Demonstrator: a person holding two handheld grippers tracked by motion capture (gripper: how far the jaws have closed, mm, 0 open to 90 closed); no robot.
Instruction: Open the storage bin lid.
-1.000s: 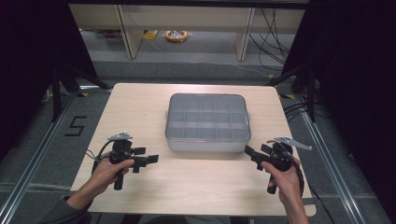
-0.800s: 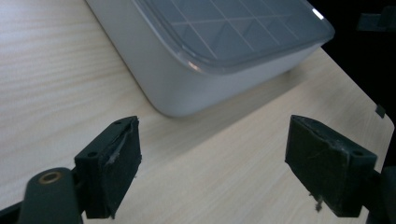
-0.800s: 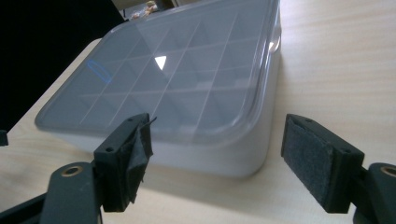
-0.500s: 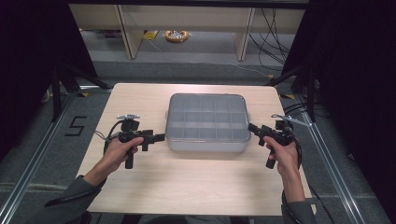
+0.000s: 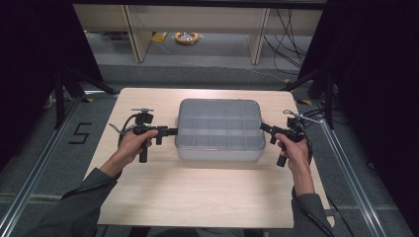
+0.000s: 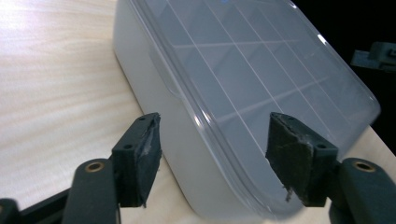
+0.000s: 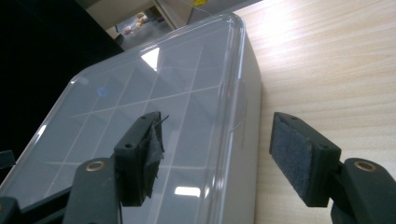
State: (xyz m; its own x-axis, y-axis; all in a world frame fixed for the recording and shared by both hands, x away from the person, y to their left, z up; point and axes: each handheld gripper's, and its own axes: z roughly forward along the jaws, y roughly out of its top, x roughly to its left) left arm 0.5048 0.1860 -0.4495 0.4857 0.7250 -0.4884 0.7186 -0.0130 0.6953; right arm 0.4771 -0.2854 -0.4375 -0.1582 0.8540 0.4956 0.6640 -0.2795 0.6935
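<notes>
- At frame centre, a translucent grey compartment box [image 5: 219, 129] is sitting lidded on the table [image 5: 197, 192].
- Left gripper [image 6: 212, 154] and right gripper [image 7: 217, 154] are gaping wide, straddling opposite box edges, gripping nothing.

A number 5 mark [image 5: 80, 133] on the floor left of the wooden table [image 5: 207, 197]

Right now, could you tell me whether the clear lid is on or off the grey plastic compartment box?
On. The clear lid sits flush over the grey plastic compartment box, its rim overlapping the walls, with the divider grid visible through it.
</notes>
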